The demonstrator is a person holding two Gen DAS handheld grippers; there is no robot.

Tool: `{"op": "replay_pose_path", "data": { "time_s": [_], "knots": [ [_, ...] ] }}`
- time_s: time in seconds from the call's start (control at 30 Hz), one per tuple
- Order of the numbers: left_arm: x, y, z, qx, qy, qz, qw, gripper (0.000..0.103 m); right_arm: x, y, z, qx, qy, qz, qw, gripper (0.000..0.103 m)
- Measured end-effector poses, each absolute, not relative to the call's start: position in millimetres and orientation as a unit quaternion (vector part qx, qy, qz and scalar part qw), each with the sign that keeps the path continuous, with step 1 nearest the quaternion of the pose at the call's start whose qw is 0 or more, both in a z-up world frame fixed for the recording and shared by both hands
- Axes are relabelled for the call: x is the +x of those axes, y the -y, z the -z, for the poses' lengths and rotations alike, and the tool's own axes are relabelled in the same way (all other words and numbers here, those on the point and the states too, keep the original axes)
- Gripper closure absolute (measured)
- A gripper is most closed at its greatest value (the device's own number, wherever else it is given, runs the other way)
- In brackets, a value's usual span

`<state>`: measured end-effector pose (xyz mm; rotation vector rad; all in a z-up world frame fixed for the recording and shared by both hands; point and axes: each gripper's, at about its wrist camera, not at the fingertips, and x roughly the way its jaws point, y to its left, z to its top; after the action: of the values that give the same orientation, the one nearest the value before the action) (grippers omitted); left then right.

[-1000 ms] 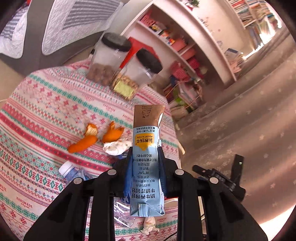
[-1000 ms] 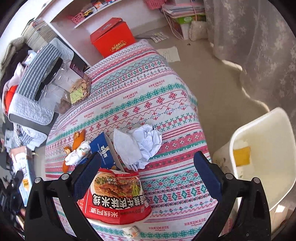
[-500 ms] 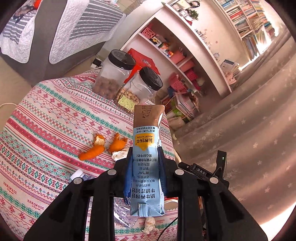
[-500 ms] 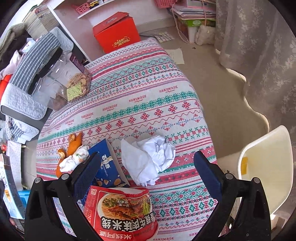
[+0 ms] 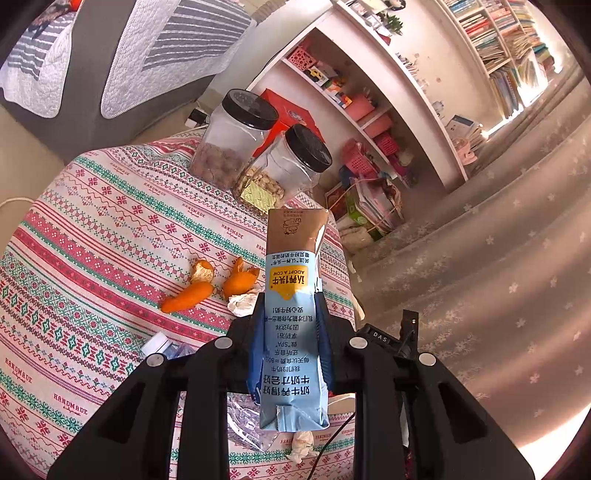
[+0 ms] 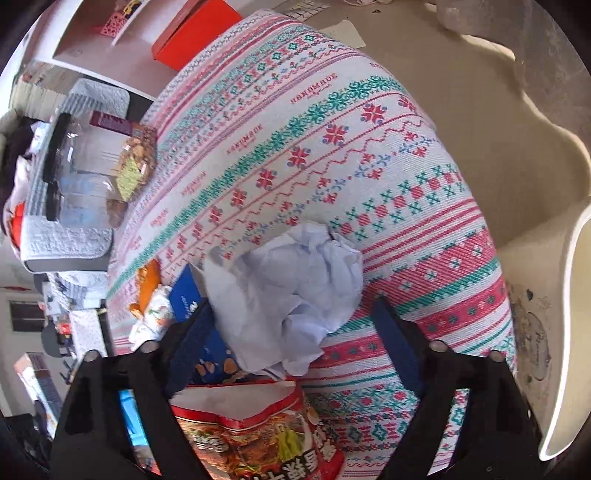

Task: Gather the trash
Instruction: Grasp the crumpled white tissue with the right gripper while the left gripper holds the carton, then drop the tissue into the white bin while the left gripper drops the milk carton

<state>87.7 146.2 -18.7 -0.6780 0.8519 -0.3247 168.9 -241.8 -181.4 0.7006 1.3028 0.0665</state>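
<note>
My left gripper (image 5: 290,332) is shut on a light blue and brown milk carton (image 5: 291,314), held upright above the patterned tablecloth (image 5: 92,236). Below it lie orange peels (image 5: 207,286), a small crumpled tissue (image 5: 242,302) and a clear plastic wrapper (image 5: 243,424). My right gripper (image 6: 295,314) is open, its fingers on either side of a large crumpled white paper (image 6: 291,291) on the cloth. A red noodle packet (image 6: 266,439) and a dark blue chip bag (image 6: 199,325) lie close under it. A white trash bin (image 6: 561,332) stands at the right, off the table.
Two clear jars with black lids (image 5: 258,162) stand at the table's far side; they also show in the right wrist view (image 6: 92,173). A red box (image 6: 195,29), shelves (image 5: 369,92) and a curtain (image 5: 498,258) surround the table.
The left gripper has lifted with the carton; the table looks farther below. The right gripper has come down and forward, and the crumpled paper now sits between its open fingers.
</note>
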Motion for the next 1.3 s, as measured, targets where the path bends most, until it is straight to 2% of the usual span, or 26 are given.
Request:
{"op": "replay_pose_path", "data": {
  "time_s": [0.17,0.27,0.97,1.3],
  "knots": [
    [92,-143,22,-0.313,-0.409,0.145,0.845,0.078,168,229,166,0.289,-0.582,-0.035,0.759,0.052],
    [94,-143,24,-0.315,-0.41,0.139,0.845,0.078,167,226,152,0.277,-0.569,-0.039,0.774,0.054],
    [91,-126,19,-0.31,-0.403,0.147,0.848,0.078,105,235,39,0.263,-0.451,-0.099,0.847,0.053],
    [85,-107,11,-0.297,-0.398,0.162,0.853,0.078,56,275,12,0.247,-0.411,-0.078,0.874,0.052]
  ]
}}
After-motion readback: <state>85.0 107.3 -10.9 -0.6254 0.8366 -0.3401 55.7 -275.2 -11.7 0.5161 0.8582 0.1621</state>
